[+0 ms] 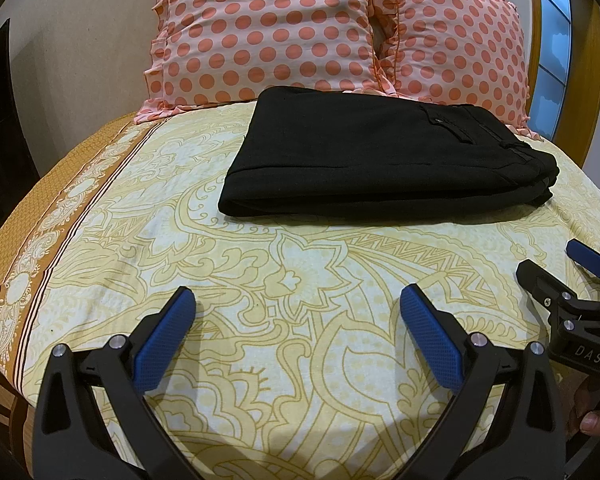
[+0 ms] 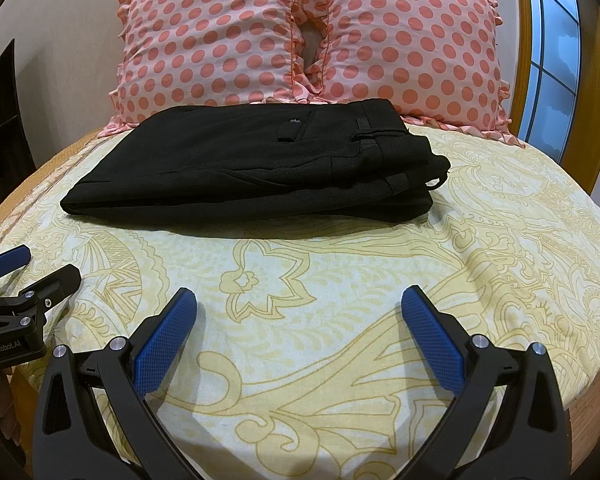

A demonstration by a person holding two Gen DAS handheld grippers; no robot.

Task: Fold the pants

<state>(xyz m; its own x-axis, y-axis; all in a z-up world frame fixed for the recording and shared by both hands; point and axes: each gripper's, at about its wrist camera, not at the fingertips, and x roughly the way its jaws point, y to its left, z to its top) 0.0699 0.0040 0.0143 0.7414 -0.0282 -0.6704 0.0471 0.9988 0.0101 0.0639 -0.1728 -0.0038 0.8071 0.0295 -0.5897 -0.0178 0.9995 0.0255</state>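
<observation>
Black pants (image 1: 380,152) lie folded in a flat rectangle on the yellow patterned bed sheet (image 1: 260,280), waistband and back pocket to the right; they also show in the right wrist view (image 2: 252,164). My left gripper (image 1: 298,300) is open and empty, hovering over the sheet well in front of the pants. My right gripper (image 2: 300,300) is open and empty, also in front of the pants. Each gripper shows at the edge of the other's view, the right one (image 1: 556,264) and the left one (image 2: 40,268), both with jaws apart.
Two pink polka-dot pillows (image 1: 268,32) (image 2: 412,48) stand against the headboard behind the pants. The bed's left edge with an orange border (image 1: 28,248) drops off. A wooden frame and a window (image 2: 552,52) are at the right.
</observation>
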